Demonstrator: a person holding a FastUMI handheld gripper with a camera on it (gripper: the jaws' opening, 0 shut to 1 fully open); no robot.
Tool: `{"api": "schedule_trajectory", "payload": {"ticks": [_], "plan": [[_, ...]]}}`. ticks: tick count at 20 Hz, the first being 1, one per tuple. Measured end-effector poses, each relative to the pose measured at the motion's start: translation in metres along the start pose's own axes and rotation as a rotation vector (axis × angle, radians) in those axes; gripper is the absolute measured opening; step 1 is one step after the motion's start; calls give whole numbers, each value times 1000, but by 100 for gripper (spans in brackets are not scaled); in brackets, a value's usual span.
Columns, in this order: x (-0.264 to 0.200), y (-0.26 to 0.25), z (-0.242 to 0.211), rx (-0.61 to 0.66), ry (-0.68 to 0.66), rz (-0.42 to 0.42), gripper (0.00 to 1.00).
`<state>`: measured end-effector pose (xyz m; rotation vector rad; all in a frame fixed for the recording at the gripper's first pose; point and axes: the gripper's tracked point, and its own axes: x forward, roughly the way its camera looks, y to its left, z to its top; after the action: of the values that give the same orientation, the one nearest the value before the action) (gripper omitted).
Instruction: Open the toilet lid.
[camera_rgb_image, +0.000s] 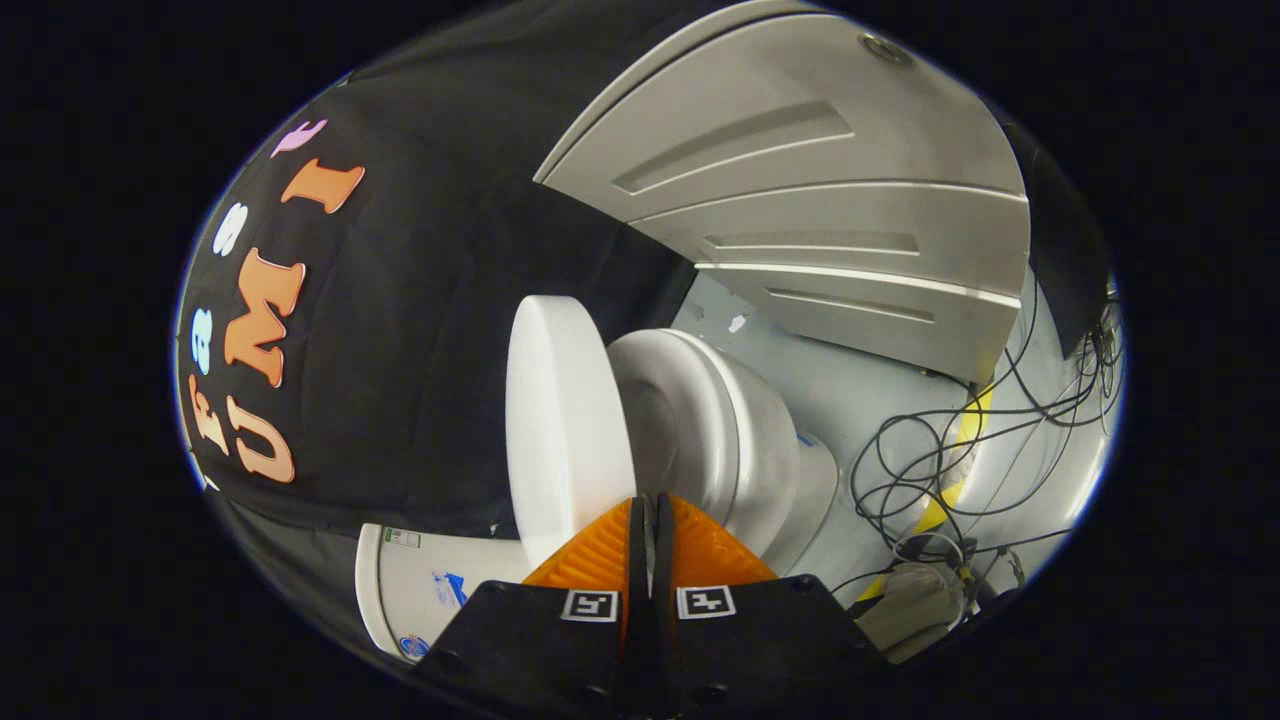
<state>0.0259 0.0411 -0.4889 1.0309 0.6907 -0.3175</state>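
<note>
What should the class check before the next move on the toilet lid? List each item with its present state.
1. Lid lifted off the seat: ok, a wide gap shows between them.
2. Gripper fingers together: ok, shut, with nothing seen between them.
3. Fingers touching the lid: cannot tell; the tips sit just beside its rim.
4. Lid fully back against the tank: cannot tell.
5. Cables on the floor apart from the toilet: ok, they lie beyond the bowl.

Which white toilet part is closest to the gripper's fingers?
The raised lid, just ahead of the closed gripper; the bowl and tank lie beyond.
</note>
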Motion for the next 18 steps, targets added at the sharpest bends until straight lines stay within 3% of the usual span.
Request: {"api": "schedule_trajectory", "payload": {"ticks": [5,10,18], "plan": [[-11,46,12,-102,-83,29,8],[-29,92,6,-249,-111,46,8],[-40,136,-10,-374,-125,68,8]]}}
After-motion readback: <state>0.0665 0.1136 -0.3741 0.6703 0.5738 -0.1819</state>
